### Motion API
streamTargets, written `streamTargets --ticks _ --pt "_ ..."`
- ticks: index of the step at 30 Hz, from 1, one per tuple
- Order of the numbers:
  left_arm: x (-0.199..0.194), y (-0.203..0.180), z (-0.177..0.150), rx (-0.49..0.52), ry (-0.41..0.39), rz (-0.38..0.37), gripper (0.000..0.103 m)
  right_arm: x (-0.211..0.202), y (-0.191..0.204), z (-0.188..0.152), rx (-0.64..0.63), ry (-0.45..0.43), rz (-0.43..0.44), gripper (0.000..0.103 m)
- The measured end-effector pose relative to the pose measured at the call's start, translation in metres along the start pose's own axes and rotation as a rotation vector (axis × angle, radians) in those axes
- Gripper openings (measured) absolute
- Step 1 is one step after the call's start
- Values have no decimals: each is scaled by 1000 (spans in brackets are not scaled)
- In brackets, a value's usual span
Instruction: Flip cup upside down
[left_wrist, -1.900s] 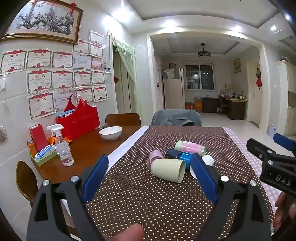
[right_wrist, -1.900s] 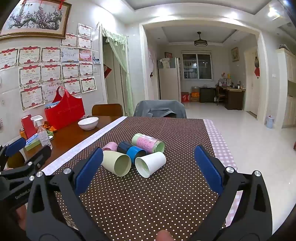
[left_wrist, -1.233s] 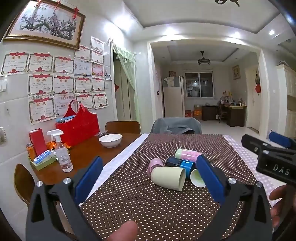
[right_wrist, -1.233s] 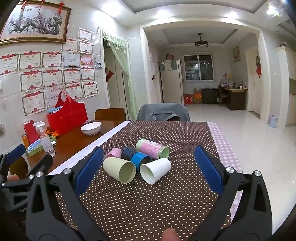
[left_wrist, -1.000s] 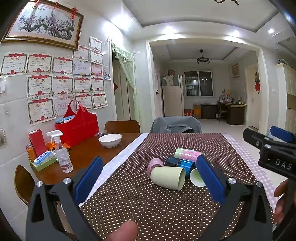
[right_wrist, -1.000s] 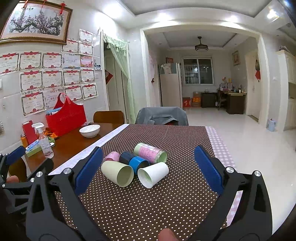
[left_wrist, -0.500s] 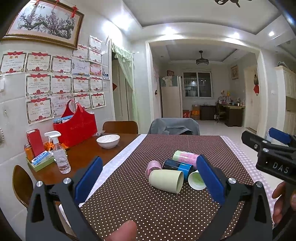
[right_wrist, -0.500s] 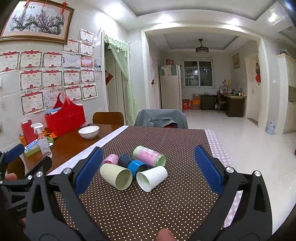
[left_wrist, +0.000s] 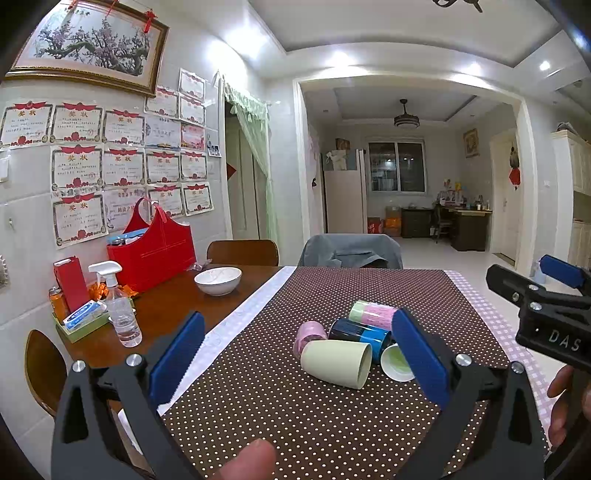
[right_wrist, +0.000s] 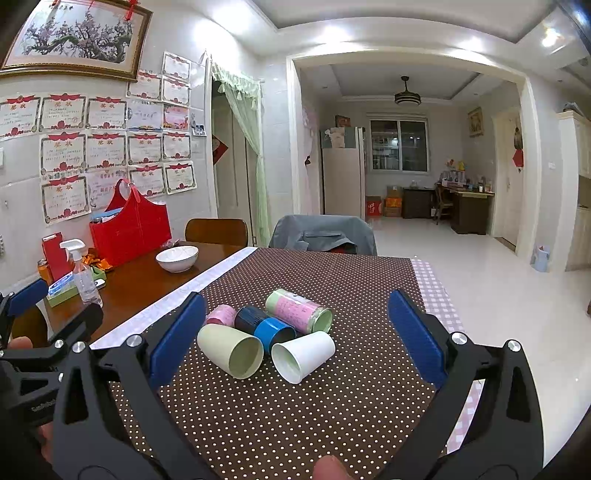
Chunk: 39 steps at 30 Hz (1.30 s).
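Several cups lie on their sides in a cluster on the brown dotted tablecloth (right_wrist: 295, 413): a pale green cup (right_wrist: 231, 350), a white cup (right_wrist: 303, 355), a blue and black cup (right_wrist: 264, 326), a pink and green cup (right_wrist: 299, 310) and a small pink cup (right_wrist: 221, 315). The pale green cup also shows in the left wrist view (left_wrist: 336, 362). My left gripper (left_wrist: 295, 354) is open and empty, short of the cups. My right gripper (right_wrist: 295, 339) is open and empty, also short of them, with the cluster between its fingers in view.
A white bowl (right_wrist: 177, 258), a spray bottle (right_wrist: 83, 275), a red bag (right_wrist: 131, 225) and a green tray (left_wrist: 79, 325) stand on the bare wood at the left. Chairs (right_wrist: 321, 234) stand at the far end. The table's right edge drops to the floor.
Both grippers have drifted slightly, with the cups shifting a little in view. Both stay open. The cups have not moved on the table.
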<state>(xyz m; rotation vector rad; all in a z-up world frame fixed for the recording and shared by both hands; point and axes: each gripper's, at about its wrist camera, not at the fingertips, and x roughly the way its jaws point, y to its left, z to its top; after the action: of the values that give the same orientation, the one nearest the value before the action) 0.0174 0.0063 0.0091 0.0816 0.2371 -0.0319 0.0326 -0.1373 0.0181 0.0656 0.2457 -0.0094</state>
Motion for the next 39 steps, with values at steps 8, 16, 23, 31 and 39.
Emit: streamTargets --ticks 8,16,23,31,39 --pt "6 1 2 -1 9 -1 99 8 1 2 -15 9 -3 97" --pt "22 -2 3 14 25 -6 99 19 -2 3 -24 19 -16 97" --pt "37 -6 4 24 41 -10 99 34 -2 4 -26 39 -14 97" --pt "60 -7 5 43 73 -9 99 60 -4 6 -26 73 -3 97" --pt "112 -16 6 100 157 -44 99 104 -22 1 -7 163 11 97"
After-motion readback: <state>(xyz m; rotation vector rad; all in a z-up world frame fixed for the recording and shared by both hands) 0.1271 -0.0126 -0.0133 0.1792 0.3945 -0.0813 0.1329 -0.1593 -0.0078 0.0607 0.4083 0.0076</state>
